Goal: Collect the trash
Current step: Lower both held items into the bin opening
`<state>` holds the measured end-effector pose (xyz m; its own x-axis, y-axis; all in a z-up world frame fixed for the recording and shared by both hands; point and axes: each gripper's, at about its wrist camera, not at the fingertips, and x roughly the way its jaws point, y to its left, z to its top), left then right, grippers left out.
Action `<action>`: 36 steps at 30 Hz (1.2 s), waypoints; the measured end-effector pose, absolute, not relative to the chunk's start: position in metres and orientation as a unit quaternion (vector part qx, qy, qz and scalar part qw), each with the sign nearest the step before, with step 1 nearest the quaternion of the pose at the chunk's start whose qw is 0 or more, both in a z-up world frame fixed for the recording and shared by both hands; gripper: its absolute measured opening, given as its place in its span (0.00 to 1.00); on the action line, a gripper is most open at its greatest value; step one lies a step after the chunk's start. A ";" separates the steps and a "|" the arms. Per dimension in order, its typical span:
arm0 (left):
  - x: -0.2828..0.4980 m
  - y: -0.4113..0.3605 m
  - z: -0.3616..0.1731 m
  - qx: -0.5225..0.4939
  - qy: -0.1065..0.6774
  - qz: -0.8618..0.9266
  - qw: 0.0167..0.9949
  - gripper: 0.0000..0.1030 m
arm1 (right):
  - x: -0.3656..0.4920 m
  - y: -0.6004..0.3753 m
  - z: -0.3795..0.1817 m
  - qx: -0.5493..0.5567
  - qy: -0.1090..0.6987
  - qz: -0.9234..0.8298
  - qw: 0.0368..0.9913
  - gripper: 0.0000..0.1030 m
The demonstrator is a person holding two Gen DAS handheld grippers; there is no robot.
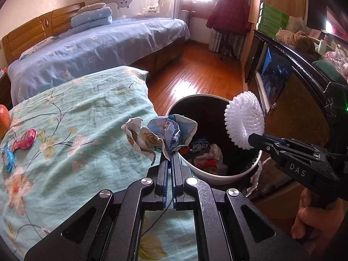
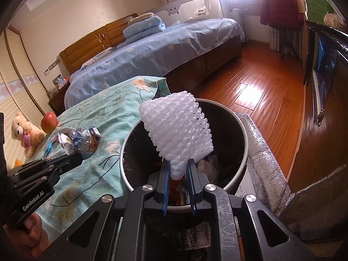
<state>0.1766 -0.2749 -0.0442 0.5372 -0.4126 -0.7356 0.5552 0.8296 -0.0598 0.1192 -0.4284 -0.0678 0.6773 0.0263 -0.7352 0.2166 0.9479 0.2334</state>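
Home bedroom: made bed (image 1: 97, 43), wooden headboard (image 2: 91, 43), teddy bear (image 2: 26, 132)

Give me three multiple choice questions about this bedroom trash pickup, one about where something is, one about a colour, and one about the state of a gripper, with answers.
1. Where is the white foam fruit net?
A. on the floor
B. held over the trash bin
C. on the blue bed

2. What colour is the jacket hanging by the window?
A. red
B. green
C. yellow

3. What is the left hand-held gripper doing?
A. open and holding nothing
B. resting inside the bin
C. shut on the crumpled paper wrapper

Answers:
1 B, the right hand-held gripper pinches the net above the bin's opening.
2 A, the jacket is plainly red.
3 C, its fingers are pressed together on the wrapper's lower edge.
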 end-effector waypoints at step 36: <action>0.185 -0.300 -0.050 0.098 0.399 -0.287 0.866 0.02 | 0.127 -0.442 -0.068 0.149 0.401 -0.067 0.901 0.15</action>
<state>0.1854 -0.2997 -0.0500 0.5176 -0.4178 -0.7466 0.5741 0.8166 -0.0590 0.1271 -0.4422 -0.0680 0.6691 -0.0004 -0.7431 0.2397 0.9467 0.2153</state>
